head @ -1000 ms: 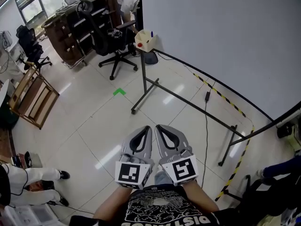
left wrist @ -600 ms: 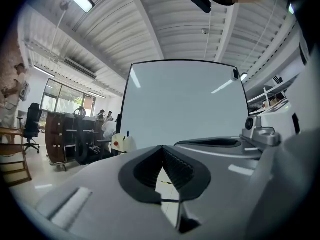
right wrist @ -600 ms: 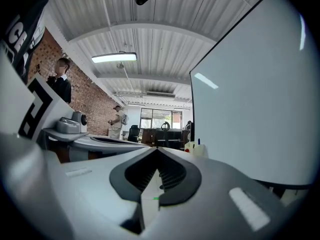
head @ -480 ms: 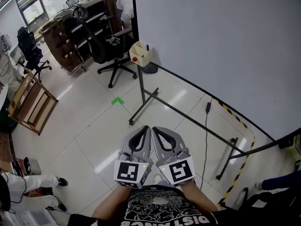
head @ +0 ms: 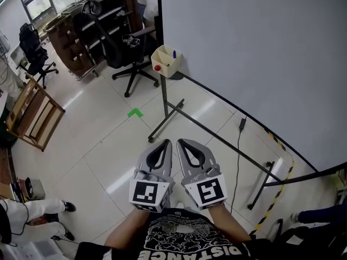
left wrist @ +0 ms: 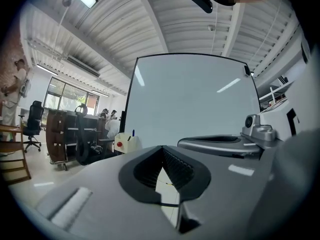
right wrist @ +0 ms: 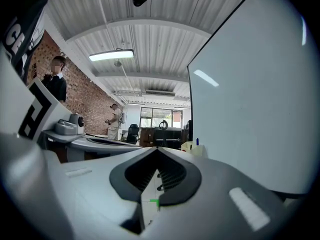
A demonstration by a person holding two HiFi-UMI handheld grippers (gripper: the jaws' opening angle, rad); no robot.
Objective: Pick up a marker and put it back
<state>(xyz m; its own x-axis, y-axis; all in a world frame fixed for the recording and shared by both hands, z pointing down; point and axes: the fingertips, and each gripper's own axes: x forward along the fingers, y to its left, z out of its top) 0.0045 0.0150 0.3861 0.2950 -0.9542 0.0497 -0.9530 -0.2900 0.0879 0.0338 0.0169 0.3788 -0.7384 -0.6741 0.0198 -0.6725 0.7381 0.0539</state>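
A blue marker [head: 174, 53] stands upright in a cream holder box [head: 165, 60] fixed at the whiteboard's left corner. The box has a red knob [head: 158, 67] on its front. My left gripper [head: 164, 143] and right gripper [head: 181, 142] are held side by side close to my body, pointing level toward the stand and well short of the box. Both are shut with nothing between their jaws. In the left gripper view the marker [left wrist: 133, 132] and box [left wrist: 125, 143] appear beyond the left gripper [left wrist: 162, 146]. In the right gripper view the marker [right wrist: 197, 141] shows past the right gripper [right wrist: 156, 149].
A large whiteboard [head: 255, 53] on a metal stand [head: 165, 107] fills the right side. A cable [head: 237, 145] and striped floor tape run under it. Office chairs [head: 133, 47], dark shelving, a wooden frame [head: 32, 115] and a green floor mark [head: 135, 112] lie left. A person's legs [head: 32, 205] show at lower left.
Both grippers, still shut and side by side, have travelled across the floor with me. The whiteboard stand and holder box now sit slightly lower and nearer in the head view.
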